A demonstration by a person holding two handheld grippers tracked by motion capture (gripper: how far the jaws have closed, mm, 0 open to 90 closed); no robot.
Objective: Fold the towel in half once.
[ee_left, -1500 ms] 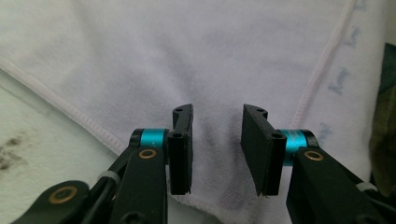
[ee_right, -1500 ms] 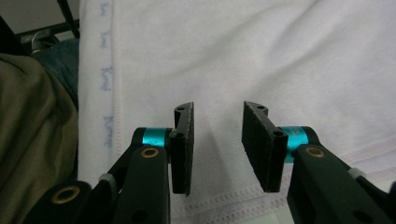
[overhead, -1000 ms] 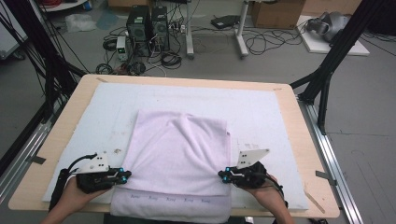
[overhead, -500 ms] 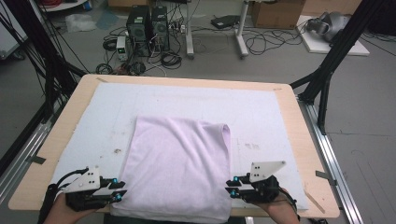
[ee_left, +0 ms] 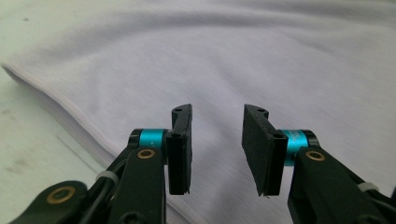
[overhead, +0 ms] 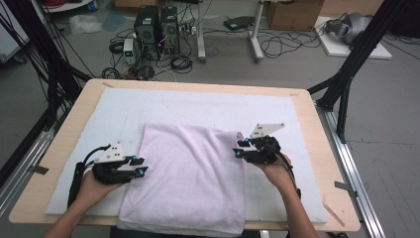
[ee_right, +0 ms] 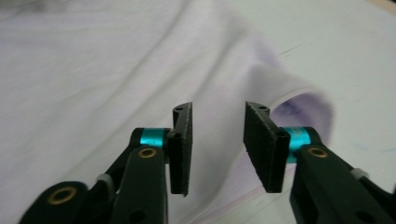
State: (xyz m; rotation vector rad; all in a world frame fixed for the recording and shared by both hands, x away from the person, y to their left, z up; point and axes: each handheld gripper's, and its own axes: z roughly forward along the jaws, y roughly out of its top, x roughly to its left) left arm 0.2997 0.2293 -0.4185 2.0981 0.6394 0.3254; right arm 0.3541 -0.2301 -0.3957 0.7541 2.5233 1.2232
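A folded lilac cloth (overhead: 190, 178) lies flat on the white mat (overhead: 198, 106), its front edge reaching the table's near edge. My left gripper (overhead: 138, 165) hovers at the cloth's left edge, pointing inward. Its jaws have just been opening and stand apart with nothing between them. In the left gripper view the gripper (ee_left: 217, 112) hangs over the cloth (ee_left: 243, 51) near its hem. My right gripper (overhead: 238, 148) sits at the cloth's right edge near the far corner. Its jaws have also just been opening, and they are empty. In the right gripper view the gripper (ee_right: 217, 109) faces a raised fold of the cloth (ee_right: 93, 70).
The mat covers most of the wooden table (overhead: 309, 119). Bare mat lies beyond the cloth and on both sides. Computer towers (overhead: 158, 22), cables and black frame legs (overhead: 346, 84) stand on the floor behind the table.
Both grippers were shut at the cloth's front corners near the table edge. They have opened, let go and moved away from the person along the cloth's sides.
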